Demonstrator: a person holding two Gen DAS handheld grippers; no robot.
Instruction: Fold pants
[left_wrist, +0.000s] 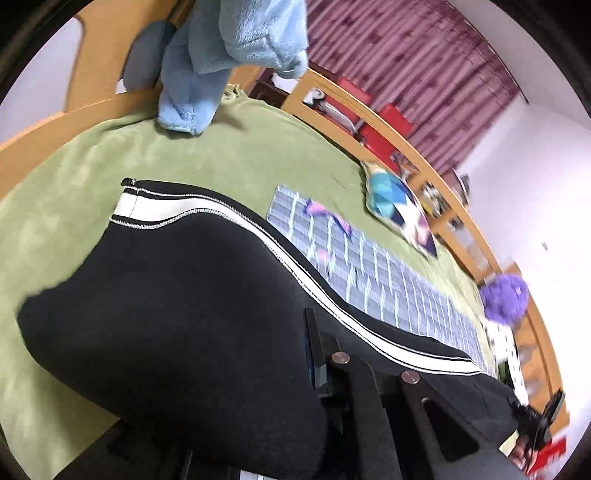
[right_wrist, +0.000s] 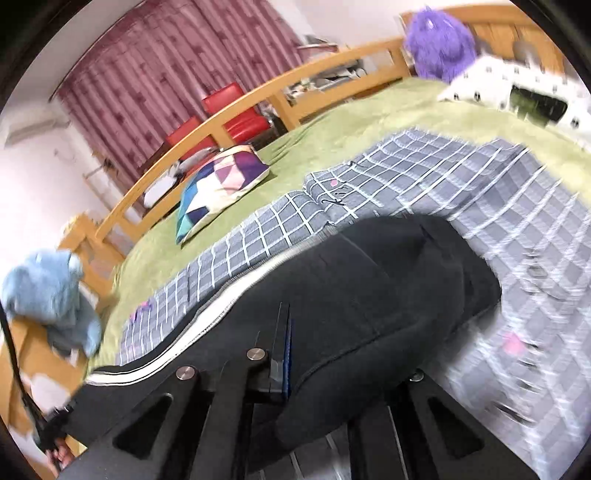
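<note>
Black pants (left_wrist: 177, 295) with white side stripe, lifted off green bed (left_wrist: 74, 206); left gripper (left_wrist: 332, 373) and right gripper (right_wrist: 277, 365) fingers clamped shut on fabric, likely to fold them.

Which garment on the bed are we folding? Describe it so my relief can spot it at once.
On the green bedspread, a grey checked garment lies spread flat. The black pants lie on its near edge, pinched by both grippers. Only they are solid black with a white side stripe.
</note>
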